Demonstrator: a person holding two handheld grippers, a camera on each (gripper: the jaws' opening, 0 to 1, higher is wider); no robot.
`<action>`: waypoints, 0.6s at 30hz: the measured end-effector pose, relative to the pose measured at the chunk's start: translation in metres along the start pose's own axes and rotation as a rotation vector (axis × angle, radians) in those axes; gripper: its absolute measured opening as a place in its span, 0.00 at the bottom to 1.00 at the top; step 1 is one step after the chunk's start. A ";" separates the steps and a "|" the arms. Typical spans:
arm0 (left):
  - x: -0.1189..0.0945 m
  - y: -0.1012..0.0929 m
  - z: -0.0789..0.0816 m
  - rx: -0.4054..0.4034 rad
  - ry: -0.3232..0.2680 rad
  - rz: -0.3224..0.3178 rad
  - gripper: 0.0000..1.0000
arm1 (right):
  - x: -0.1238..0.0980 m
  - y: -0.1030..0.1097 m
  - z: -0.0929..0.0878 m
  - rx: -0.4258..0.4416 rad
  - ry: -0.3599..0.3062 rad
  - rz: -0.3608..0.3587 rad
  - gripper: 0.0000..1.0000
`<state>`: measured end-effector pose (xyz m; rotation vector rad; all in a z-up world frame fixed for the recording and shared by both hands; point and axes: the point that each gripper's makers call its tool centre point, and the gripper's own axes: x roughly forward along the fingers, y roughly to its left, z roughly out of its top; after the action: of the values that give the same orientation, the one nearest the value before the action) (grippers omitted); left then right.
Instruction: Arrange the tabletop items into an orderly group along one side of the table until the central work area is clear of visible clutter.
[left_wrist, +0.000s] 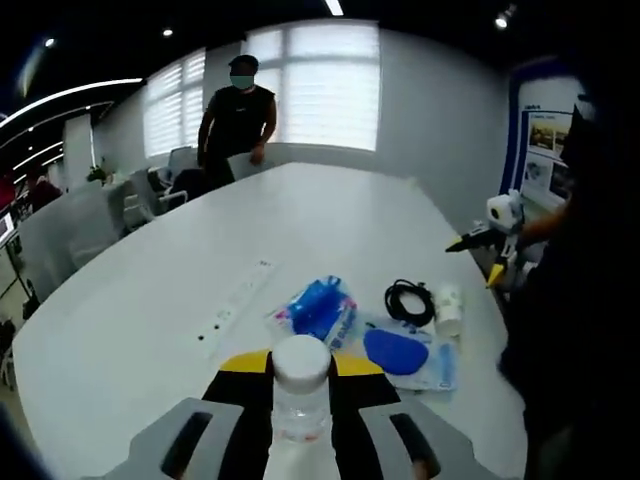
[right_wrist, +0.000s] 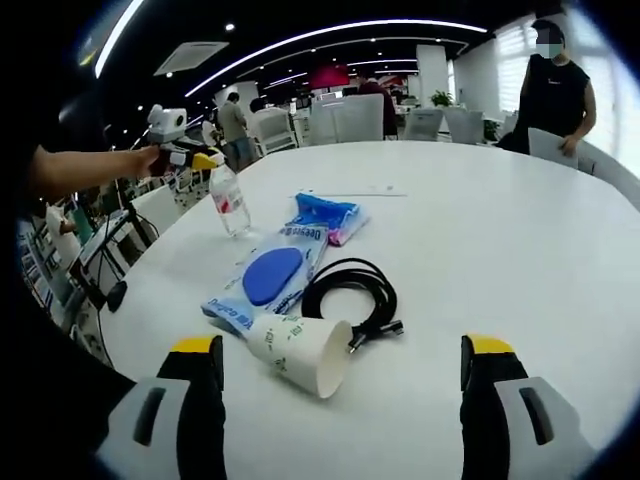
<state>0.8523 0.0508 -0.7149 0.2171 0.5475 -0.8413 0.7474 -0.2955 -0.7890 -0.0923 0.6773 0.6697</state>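
While we hold both grippers over the white table (right_wrist: 480, 230), the scene reads, left side first:

Left gripper (left_wrist: 300, 420): we have its two jaws pinched on a clear plastic water bottle with a white cap (left_wrist: 301, 385); the bottle stands upright between the fingers. In the right gripper view the same bottle (right_wrist: 229, 200) hangs in that gripper at the far left, above the table edge.

Ahead of the left fingers: a blue plastic packet (left_wrist: 322, 308) lies just beyond the cap, a flat clear pouch with a blue oval inside (left_wrist: 405, 355) to its right, then a coiled black cable (left_wrist: 409, 301) and a white paper cup on its side (left_wrist: 449, 309). A white power strip (left_wrist: 236, 302) lies to the left of the fingers.

Right gripper (right_wrist: 340, 395): its fingers are spread wide and hold nothing. The tipped cup (right_wrist: 300, 350) lies between them, nearer the left finger, its mouth towards us; the cable (right_wrist: 352, 290) is just past it, touching or nearly so.

Step in hand: we judge the bottle is being carried to the group along one side.

Next move: set the bottle down upright beside the packets, then bring the right fingers around the cup, which may roll when nudged.
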 end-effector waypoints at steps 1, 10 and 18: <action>-0.002 0.001 0.000 -0.007 -0.003 -0.003 0.17 | 0.000 0.000 0.000 0.003 0.001 0.000 0.94; -0.009 0.006 -0.004 0.004 -0.001 -0.034 0.19 | 0.002 -0.003 -0.001 0.005 0.004 0.000 0.93; -0.009 -0.006 0.001 0.022 -0.027 -0.047 0.22 | 0.004 -0.002 0.000 0.003 -0.002 0.007 0.93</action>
<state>0.8431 0.0519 -0.7093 0.2139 0.5200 -0.8947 0.7510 -0.2951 -0.7913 -0.0866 0.6768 0.6751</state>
